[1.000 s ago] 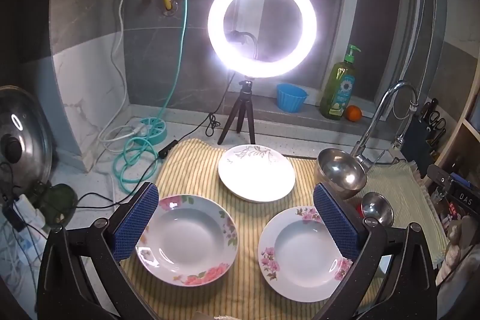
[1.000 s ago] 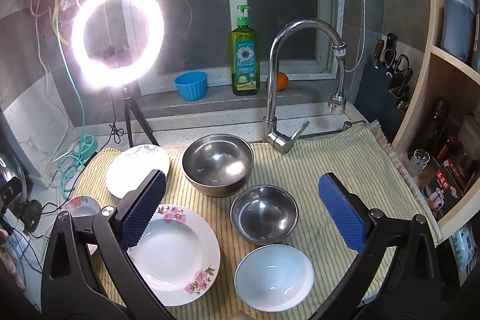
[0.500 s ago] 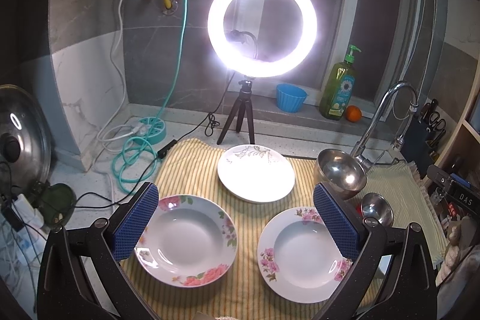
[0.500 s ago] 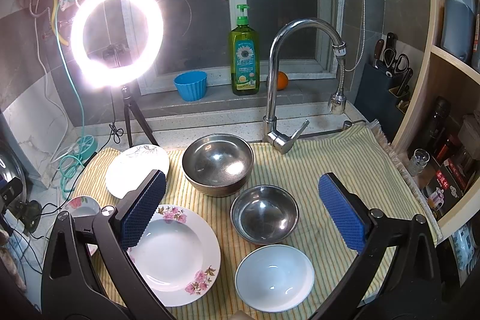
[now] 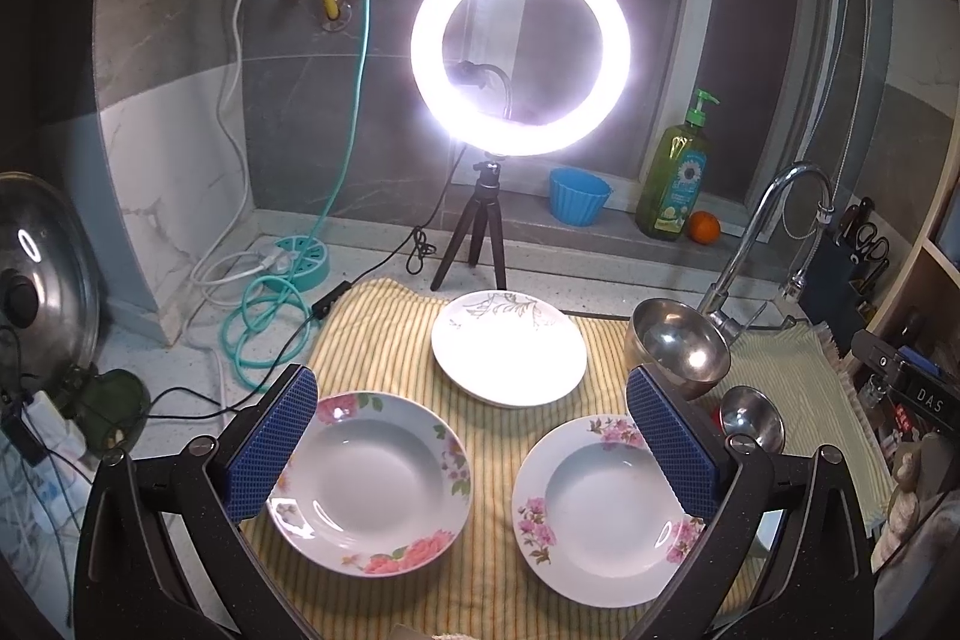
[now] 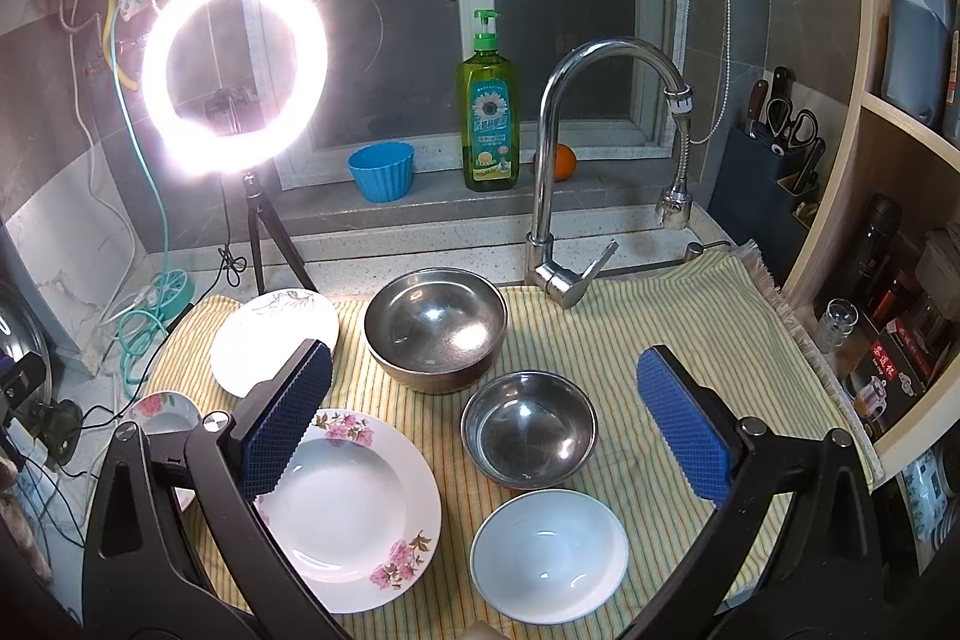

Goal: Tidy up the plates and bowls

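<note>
Both grippers hang spread w/ nothing held: left gripper [image 5: 474,454] over two floral plates [image 5: 369,481] lower frame, right gripper [image 6: 486,427] framing steel bowl [image 6: 529,427], prob. sizing up picks.

plates 3 [image 5: 509,349] | steel bowls 2 [image 6: 436,328] | white bowl 1 [image 6: 549,556] (plates: two floral)

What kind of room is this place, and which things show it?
Most likely a home kitchen counter: a tap at the back, a dish soap bottle on the windowsill, and a knife block at the right.
</note>
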`<state>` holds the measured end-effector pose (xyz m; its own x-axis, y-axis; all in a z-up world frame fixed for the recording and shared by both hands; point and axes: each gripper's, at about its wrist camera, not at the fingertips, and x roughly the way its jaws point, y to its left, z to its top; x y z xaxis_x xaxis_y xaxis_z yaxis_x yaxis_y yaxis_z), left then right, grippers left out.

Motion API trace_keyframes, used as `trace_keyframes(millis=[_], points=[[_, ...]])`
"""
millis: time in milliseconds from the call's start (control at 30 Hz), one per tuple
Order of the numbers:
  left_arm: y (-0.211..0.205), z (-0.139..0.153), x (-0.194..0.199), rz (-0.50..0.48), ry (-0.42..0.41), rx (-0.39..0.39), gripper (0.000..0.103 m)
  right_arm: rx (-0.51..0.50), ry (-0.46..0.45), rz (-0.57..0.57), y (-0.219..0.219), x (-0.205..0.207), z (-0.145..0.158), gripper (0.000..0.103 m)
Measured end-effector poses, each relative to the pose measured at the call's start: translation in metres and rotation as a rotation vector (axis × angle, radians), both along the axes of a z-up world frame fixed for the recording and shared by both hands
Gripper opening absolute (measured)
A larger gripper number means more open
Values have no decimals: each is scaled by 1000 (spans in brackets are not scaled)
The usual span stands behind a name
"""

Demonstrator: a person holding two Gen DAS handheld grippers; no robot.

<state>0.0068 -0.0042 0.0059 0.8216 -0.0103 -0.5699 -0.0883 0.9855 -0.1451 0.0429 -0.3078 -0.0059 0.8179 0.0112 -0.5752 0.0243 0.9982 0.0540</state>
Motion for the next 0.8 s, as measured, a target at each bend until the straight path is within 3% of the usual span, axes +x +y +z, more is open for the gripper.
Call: trace_keyframes(millis=[800], points=[[0, 0, -1, -2, -3, 0, 102, -2, 1, -1, 0, -1, -1, 103]])
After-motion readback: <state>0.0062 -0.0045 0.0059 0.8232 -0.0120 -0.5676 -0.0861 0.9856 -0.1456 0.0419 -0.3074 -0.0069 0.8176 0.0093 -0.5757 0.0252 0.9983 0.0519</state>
